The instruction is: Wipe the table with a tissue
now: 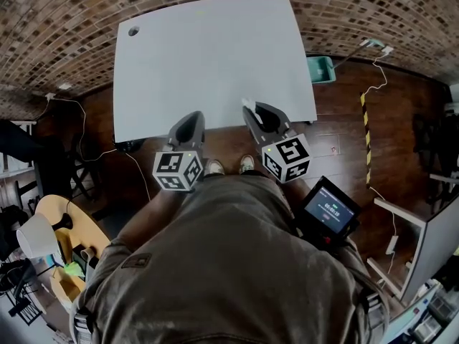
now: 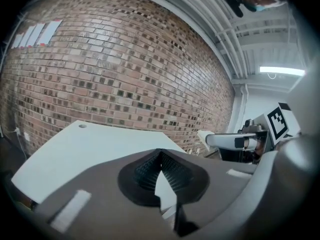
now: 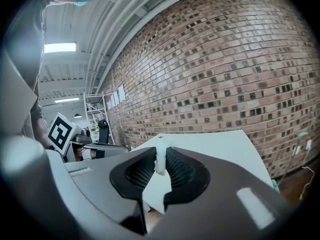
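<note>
A white table (image 1: 208, 63) stands in front of me against a brick wall. At the table's near edge my right gripper (image 1: 250, 112) is shut on a small twisted piece of white tissue (image 1: 247, 104), which sticks up between its ribbed pads (image 3: 176, 170) as a thin white strip (image 3: 160, 156). To its left my left gripper (image 1: 191, 116) hovers over the same edge, jaws together and holding nothing (image 2: 161, 154). In the left gripper view the table top (image 2: 90, 149) stretches ahead, and the right gripper (image 2: 204, 134) shows at the right.
The table has a round cable hole (image 1: 133, 31) at its far left corner. A teal bin (image 1: 320, 69) sits on the wooden floor to the right, near cables and a yellow-black strip (image 1: 363, 120). A device with a screen (image 1: 328, 212) hangs at my right hip. A round wooden table (image 1: 64, 228) stands at lower left.
</note>
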`<state>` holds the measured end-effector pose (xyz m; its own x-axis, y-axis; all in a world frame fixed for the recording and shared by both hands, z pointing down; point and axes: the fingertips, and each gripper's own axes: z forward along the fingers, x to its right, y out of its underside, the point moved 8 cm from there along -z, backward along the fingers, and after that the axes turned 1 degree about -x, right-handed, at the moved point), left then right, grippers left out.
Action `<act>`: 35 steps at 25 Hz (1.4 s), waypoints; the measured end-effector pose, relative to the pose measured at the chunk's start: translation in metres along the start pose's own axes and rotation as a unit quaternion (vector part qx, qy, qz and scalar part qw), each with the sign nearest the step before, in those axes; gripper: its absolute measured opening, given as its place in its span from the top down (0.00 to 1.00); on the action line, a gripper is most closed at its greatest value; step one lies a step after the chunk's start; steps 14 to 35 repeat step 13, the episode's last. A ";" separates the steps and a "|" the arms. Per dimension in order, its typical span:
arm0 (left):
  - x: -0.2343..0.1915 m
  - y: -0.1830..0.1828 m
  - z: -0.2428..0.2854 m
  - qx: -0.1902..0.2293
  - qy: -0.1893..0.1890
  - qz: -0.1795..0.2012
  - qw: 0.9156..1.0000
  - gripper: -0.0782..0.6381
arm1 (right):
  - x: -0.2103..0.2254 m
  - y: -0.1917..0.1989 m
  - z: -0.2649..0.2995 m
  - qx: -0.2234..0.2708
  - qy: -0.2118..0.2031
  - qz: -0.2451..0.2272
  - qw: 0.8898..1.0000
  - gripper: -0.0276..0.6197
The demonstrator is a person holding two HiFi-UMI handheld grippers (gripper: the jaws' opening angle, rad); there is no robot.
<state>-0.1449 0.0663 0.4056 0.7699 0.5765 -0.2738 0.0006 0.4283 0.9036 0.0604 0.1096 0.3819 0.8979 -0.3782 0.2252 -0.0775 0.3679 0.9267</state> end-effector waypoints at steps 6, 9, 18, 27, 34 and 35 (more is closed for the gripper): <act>0.000 0.000 0.009 -0.004 -0.002 -0.010 1.000 0.89 | 0.008 -0.001 0.003 -0.006 -0.002 0.001 1.000 0.85; 0.002 -0.002 0.014 -0.006 -0.005 -0.013 1.000 0.89 | 0.014 -0.004 0.005 -0.007 -0.003 0.002 1.000 0.85; 0.002 -0.006 0.017 -0.005 -0.006 -0.011 1.000 0.89 | 0.016 -0.007 0.007 -0.008 -0.005 0.002 1.000 0.85; 0.002 -0.006 0.017 -0.005 -0.006 -0.011 1.000 0.89 | 0.016 -0.007 0.007 -0.008 -0.005 0.002 1.000 0.85; 0.002 -0.006 0.017 -0.005 -0.006 -0.011 1.000 0.89 | 0.016 -0.007 0.007 -0.008 -0.005 0.002 1.000 0.85; 0.002 -0.006 0.017 -0.005 -0.006 -0.011 1.000 0.89 | 0.016 -0.007 0.007 -0.008 -0.005 0.002 1.000 0.85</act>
